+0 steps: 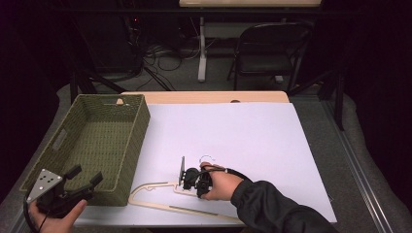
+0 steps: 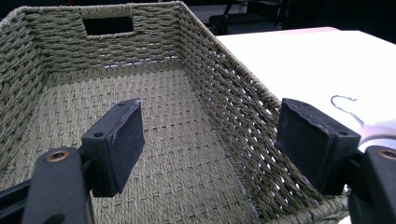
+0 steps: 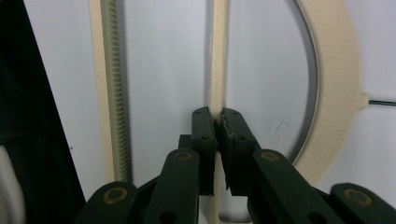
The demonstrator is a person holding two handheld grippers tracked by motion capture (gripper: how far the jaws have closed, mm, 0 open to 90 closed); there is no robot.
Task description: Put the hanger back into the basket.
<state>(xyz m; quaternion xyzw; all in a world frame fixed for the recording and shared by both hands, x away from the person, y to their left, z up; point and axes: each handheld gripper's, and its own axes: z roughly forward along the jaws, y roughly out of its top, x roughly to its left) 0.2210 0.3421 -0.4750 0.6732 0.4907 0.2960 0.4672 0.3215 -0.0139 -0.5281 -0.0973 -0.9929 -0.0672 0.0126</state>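
Observation:
A cream wooden clothes hanger (image 1: 160,196) with a thin metal hook (image 1: 207,157) lies flat on the white sheet near the table's front edge. My right gripper (image 1: 187,178) is shut on one of its thin bars (image 3: 217,70), the jaws pinching it from both sides; the ridged lower bar (image 3: 109,93) runs alongside. A green woven basket (image 1: 97,141) stands at the left, with nothing in it. My left gripper (image 1: 85,177) hovers open at the basket's near corner, its pads (image 2: 119,142) spread wide over the basket's floor (image 2: 154,154).
A white sheet (image 1: 243,136) covers most of the wooden table (image 1: 204,97). Behind the table stand a dark folding chair (image 1: 265,48) and a white table leg (image 1: 201,48), with cables on the floor. The surroundings are dark.

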